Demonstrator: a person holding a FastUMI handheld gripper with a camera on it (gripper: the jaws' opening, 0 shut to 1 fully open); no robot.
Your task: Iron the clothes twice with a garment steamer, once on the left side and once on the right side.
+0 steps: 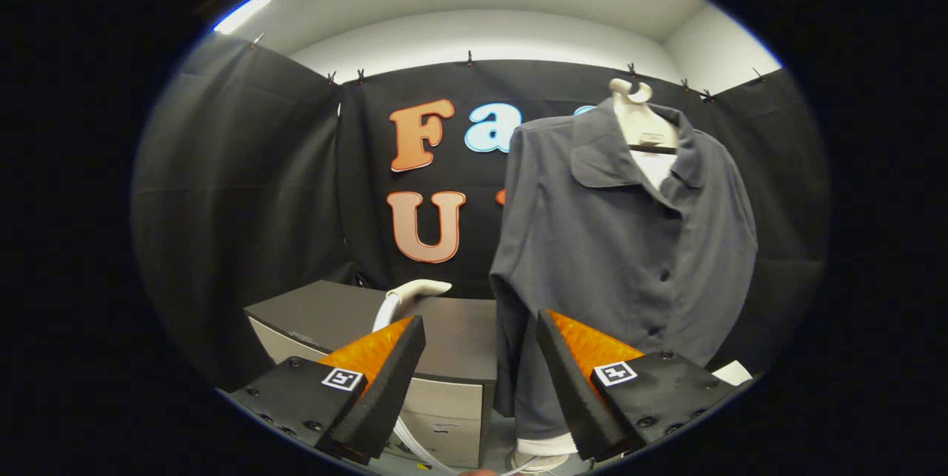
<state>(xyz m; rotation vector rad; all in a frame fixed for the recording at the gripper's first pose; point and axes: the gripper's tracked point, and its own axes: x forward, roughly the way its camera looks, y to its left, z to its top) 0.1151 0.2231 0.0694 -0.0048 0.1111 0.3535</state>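
Grey jacket (629, 239) beyond tool (481, 380), right; white steamer head (418, 289) on desk (326, 313) ahead-left. Tool wide open, empty. Step: reaching for steamer; next, close on handle.

My tongs (480, 357), gaping apart and holding nothing, each carry 1 black-and-white square marker. Beyond them hangs a plain slate-grey shirt (622, 254) with dark buttons, a white layer showing at its collar and hem, on a cream hanger form (638, 117). The garment steamer (415, 289) head is off-white with a white hose. The cabinet (444, 357) is dark grey on top and pale grey in front.
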